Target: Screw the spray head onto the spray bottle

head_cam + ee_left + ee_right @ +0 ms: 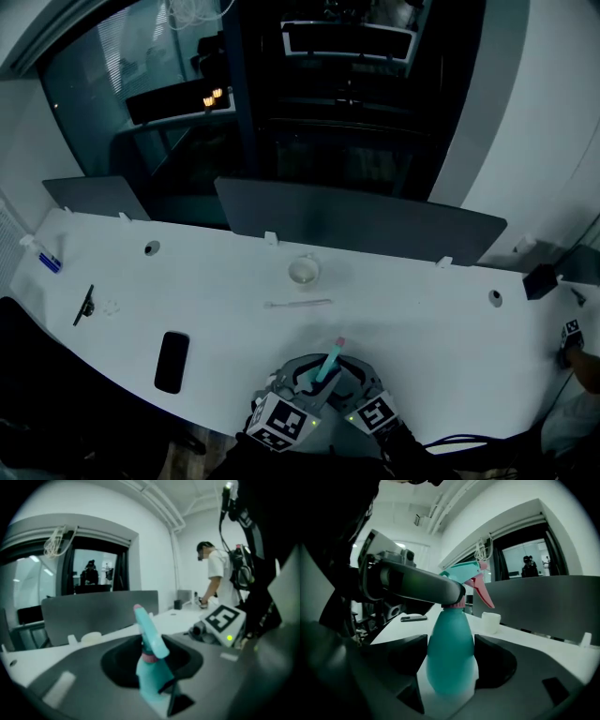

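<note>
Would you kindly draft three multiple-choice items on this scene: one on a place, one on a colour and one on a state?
1. Where does the black phone lie in the head view?
A. on the left part of the desk
B. at the desk's far right end
C. inside a cup

2. What colour is the body of the spray bottle?
A. yellow
B. teal
C. black

3. How is the right hand-held gripper?
A. open and empty
B. closed on a phone
C. closed on the bottle's body

Answers:
1 A, the phone lies flat on the desk, well left of centre.
2 B, the right gripper view shows a teal body.
3 C, its jaws press both sides of the bottle.
</note>
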The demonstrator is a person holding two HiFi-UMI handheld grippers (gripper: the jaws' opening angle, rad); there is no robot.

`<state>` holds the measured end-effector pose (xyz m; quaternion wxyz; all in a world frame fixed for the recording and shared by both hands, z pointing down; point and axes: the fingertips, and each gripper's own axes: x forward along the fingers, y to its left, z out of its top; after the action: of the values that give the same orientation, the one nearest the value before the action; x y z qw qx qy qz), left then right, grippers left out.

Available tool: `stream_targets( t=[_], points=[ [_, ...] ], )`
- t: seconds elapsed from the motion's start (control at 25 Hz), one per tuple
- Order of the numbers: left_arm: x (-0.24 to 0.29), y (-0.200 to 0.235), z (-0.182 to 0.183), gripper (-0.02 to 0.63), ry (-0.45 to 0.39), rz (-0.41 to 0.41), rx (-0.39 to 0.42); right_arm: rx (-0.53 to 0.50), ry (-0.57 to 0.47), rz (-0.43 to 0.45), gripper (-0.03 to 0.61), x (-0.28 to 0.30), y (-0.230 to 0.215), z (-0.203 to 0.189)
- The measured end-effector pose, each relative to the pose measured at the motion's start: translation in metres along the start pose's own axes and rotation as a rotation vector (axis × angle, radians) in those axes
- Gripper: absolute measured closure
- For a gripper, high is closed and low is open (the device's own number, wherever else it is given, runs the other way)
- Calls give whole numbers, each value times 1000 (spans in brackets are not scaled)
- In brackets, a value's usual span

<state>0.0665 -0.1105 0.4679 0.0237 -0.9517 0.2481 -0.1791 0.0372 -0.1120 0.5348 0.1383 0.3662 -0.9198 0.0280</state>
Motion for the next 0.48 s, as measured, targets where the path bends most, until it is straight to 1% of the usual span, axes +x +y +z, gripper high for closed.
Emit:
stream_targets(
  t=[0.08,0.16,0.2,0.24,0.28,0.32,0.36,0.4,0.48],
  points=[
    [-4,-10,-2,483,17,-155,107,-73,5,161,258,-3,7,-3],
    [-9,-19,-5,483,47,-308,211,-154,32,324,258,-5,15,-5],
    [-10,-21,-6,484,60,-367,237,-179,47,390,258,-4,19,-5],
    [-11,-21,-6,484,70,-407,246,-194,64,436,258,-4,21,-6],
    [-12,-20,-6,485,74,-424,243,-193,80,456,256,-3,22,-8],
    [-12,-18,-5,484,72,-419,229,-174,89,448,256,-2,21,-10],
    [-11,-16,-5,484,63,-394,207,-135,85,412,256,-3,19,-10],
    [-11,-15,-4,485,48,-355,179,-78,59,350,256,-7,14,-7],
    [-10,-11,-3,483,15,-246,116,60,-29,167,255,-18,0,2]
  ],
)
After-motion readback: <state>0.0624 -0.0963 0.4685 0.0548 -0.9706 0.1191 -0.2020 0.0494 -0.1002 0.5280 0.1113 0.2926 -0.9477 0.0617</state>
